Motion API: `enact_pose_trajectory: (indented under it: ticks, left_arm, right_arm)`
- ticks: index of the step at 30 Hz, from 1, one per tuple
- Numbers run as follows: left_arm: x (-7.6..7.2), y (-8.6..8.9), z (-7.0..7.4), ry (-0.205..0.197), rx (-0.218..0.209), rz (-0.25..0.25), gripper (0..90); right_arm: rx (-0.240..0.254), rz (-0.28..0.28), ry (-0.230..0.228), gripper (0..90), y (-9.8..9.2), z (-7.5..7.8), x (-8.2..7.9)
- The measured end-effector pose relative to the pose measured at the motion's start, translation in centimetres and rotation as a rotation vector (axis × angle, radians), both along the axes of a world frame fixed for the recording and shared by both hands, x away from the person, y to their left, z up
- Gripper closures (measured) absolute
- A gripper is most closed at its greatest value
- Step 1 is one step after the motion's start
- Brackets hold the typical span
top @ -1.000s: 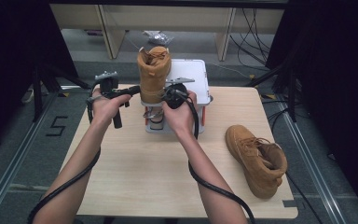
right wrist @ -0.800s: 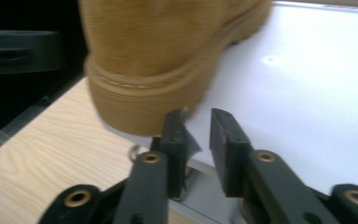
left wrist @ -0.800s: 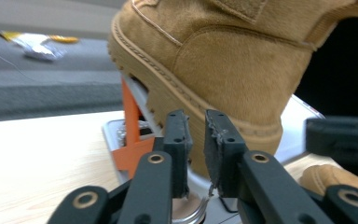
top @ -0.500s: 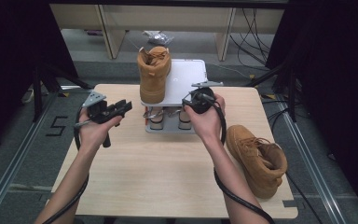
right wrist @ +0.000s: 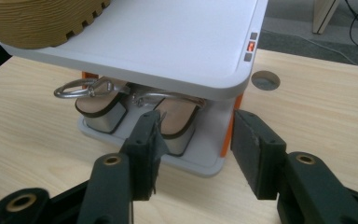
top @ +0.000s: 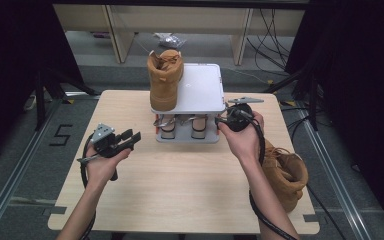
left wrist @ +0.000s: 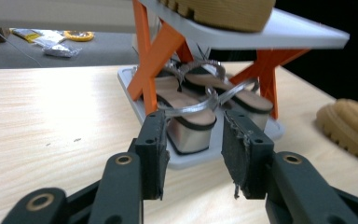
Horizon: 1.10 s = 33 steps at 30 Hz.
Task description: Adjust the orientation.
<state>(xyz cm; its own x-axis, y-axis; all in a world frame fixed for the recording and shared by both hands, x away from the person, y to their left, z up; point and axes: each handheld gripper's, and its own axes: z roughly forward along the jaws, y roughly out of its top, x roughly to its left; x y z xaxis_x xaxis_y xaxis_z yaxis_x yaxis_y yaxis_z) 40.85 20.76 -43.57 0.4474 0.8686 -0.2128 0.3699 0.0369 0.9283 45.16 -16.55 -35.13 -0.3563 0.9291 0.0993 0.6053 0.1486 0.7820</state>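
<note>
1. In the high view we see our left gripper [top: 130, 137] at 9 o'clock of the rack [top: 200, 95] and our right gripper [top: 223, 120] at its 3 o'clock; both stand spread with nothing between, having just been opening.
2. One boot [top: 164, 80] stands on the rack's top shelf; the other boot [top: 287, 175] lies at 4 o'clock.
3. The left gripper view reveals orange legs [left wrist: 154, 60] and sandals [left wrist: 191, 116] below.
4. A "5" [top: 62, 135] marks the floor.
</note>
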Motion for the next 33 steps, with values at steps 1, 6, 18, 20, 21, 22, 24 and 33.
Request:
enact_pose_trajectory:
  ticks: [1, 6, 18, 20, 21, 22, 24, 33]
  left_arm:
    - [-0.1, 0.0, 0.0, 0.001, -0.005, 0.005, 58.4]
    - [-0.5, 0.0, -0.1, 0.006, 0.014, 0.000, 56.6]
    - [-1.3, 0.1, -0.4, 0.009, 0.001, -0.010, 55.7]
    - [-1.4, 0.1, -0.4, 0.011, 0.004, -0.016, 55.4]
    - [-1.4, 0.1, -0.4, 0.012, 0.003, -0.013, 55.4]
    - [-1.4, 0.1, -0.4, 0.012, 0.003, -0.013, 55.4]
    - [-1.4, 0.1, -0.4, 0.011, 0.007, -0.008, 55.4]
    - [-1.4, 0.1, -0.3, 0.010, -0.010, -0.003, 55.2]
  right_arm:
    - [0.001, 0.000, 0.009, 52.3, -0.4, 0.1, -0.1]
    - [-0.014, 0.007, 0.035, 51.3, -1.7, 0.0, -0.2]
    - [-0.073, -0.077, 0.136, 49.3, -8.1, -0.3, -2.4]
    - [-0.076, -0.113, 0.160, 49.2, -8.8, -0.3, -2.7]
    - [-0.086, -0.100, 0.164, 49.1, -9.5, -0.3, -2.7]
    - [-0.086, -0.100, 0.164, 49.1, -9.5, -0.3, -2.7]
    - [-0.077, -0.143, 0.177, 49.0, -10.1, -0.4, -3.1]
    - [-0.125, -0.162, 0.222, 48.7, -14.1, -0.4, -4.1]
